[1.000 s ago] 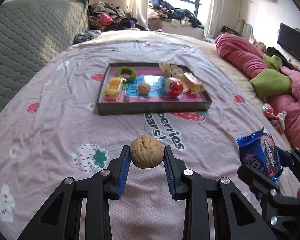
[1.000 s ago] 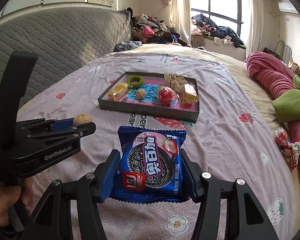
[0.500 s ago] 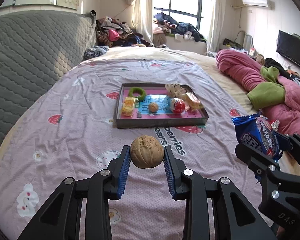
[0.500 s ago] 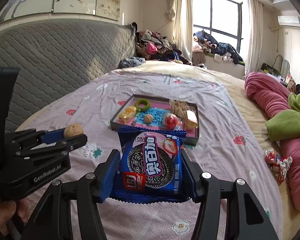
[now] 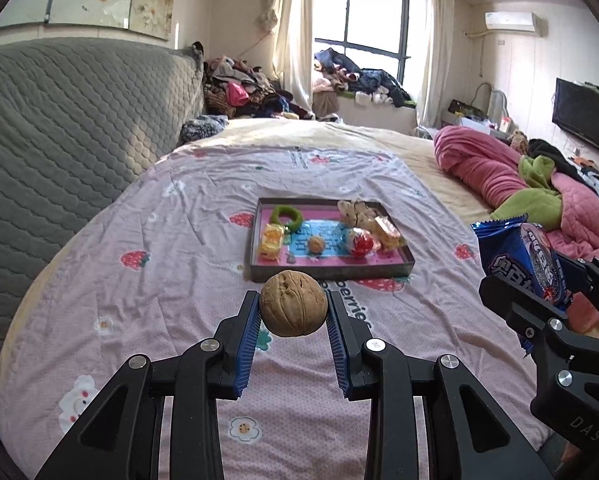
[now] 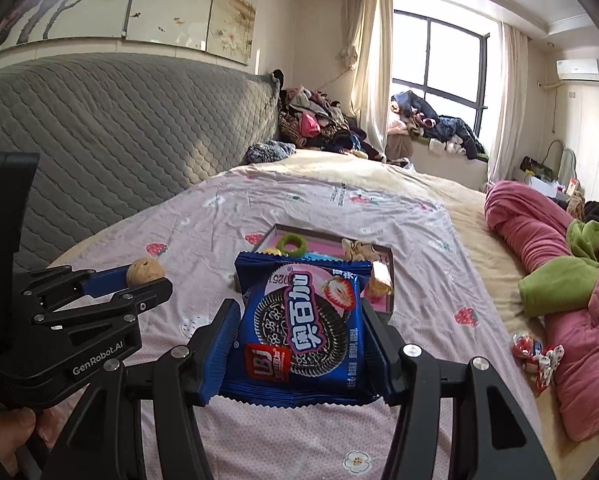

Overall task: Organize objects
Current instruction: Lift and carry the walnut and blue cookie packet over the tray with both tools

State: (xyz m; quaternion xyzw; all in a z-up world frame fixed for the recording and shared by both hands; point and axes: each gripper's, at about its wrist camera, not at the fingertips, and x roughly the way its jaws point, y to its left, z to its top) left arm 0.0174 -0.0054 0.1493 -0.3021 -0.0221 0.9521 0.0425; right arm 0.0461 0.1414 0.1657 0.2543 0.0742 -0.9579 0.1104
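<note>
Both grippers have risen above the bed [image 5: 147, 280]: left gripper [image 5: 293, 314] fingers clamped on a walnut [image 5: 293, 309], right gripper [image 6: 297, 340] fingers on an Oreo packet [image 6: 303, 320]. Both seem headed for the far tray [image 5: 331, 270].

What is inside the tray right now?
The tray holds a green ring, a yellow candy, a small walnut, a red-and-white egg and wrapped snacks. Its near edge is partly covered by the held walnut.
</note>
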